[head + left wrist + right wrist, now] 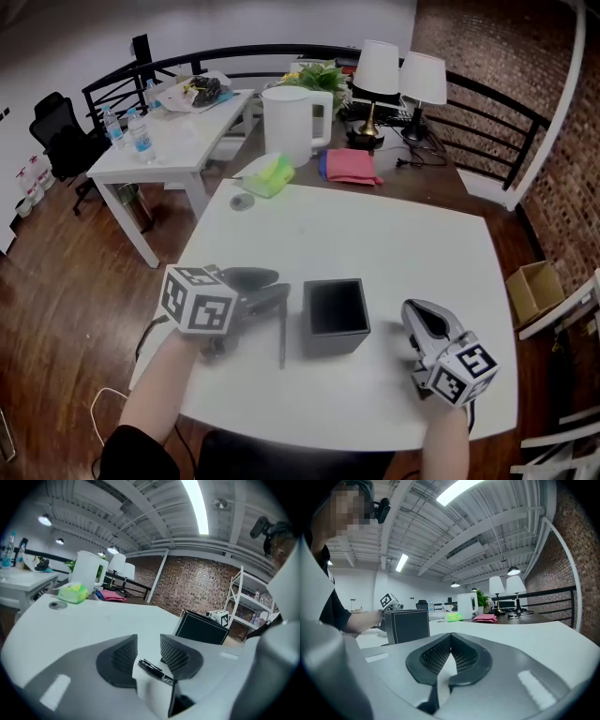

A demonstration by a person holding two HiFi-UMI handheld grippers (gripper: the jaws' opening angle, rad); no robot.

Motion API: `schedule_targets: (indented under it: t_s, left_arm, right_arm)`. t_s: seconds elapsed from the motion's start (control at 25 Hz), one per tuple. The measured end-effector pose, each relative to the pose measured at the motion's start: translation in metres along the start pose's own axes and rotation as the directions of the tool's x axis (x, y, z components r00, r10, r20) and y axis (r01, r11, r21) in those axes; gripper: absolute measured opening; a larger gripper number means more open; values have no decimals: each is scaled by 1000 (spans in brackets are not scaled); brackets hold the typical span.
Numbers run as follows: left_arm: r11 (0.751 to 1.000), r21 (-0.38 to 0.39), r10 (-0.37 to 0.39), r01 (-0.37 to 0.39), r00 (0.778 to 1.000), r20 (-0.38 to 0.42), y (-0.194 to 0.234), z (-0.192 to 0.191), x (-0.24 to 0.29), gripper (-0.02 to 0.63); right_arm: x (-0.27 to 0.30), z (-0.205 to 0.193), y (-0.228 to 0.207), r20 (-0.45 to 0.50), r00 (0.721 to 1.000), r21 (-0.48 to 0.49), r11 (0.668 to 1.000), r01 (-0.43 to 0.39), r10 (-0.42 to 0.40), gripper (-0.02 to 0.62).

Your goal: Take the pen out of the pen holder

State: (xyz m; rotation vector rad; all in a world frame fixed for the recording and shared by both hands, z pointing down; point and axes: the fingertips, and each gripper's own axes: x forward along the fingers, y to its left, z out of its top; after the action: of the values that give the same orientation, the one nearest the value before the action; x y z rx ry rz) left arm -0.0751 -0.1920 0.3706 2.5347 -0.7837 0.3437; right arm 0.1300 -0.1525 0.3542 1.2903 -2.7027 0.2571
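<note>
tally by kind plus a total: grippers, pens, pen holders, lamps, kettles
grippers: 2 (left gripper, right gripper)
pen: 1
pen holder: 1
lamps: 2
white kettle: 1
total: 7

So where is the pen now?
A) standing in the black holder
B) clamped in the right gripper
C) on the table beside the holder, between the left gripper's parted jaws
C: the pen lies on the white table beside the pen holder, between the parted jaws of the left gripper.
</note>
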Motion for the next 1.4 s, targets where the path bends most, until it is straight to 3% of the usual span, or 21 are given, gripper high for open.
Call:
schedule_targets:
  t_s: [0.2, 0.32, 0.4, 0.52, 0.64, 0.96, 1.4]
  left_arm:
    - [989, 90, 103, -114, 987, 121, 9, 10, -9, 127]
    - [957, 152, 210, -248, 951, 228, 19, 16, -30, 126]
    - [924, 184, 282, -335, 922, 265, 28, 15, -41, 66]
    - [901, 150, 350, -406, 887, 300, 42, 13, -52, 8]
    - [904, 93, 369, -417, 872, 321, 47, 12, -58, 2]
    - [890, 76, 403, -449, 854, 327, 52, 12, -62, 2]
    - [889, 74, 405, -452, 852, 331, 51, 13, -63, 2]
  right_arm:
    - [0, -2, -1, 5, 1000, 1, 1000, 2, -2, 14]
    - [0, -1, 0, 2, 1000, -3, 1000, -2, 2, 14]
    - [0, 0, 1, 0, 1000, -6, 1000, -4, 4, 14]
    - [-1, 0, -1, 1, 1000, -3, 1000, 0, 0, 14]
    - [-1, -1, -1, -1, 1000, -3, 1000, 0, 0, 14]
    - [-1, 0, -2, 5, 1000, 2, 1000, 8, -8, 14]
    - [0, -1, 0, -17, 1000, 4, 1000, -4, 5, 12]
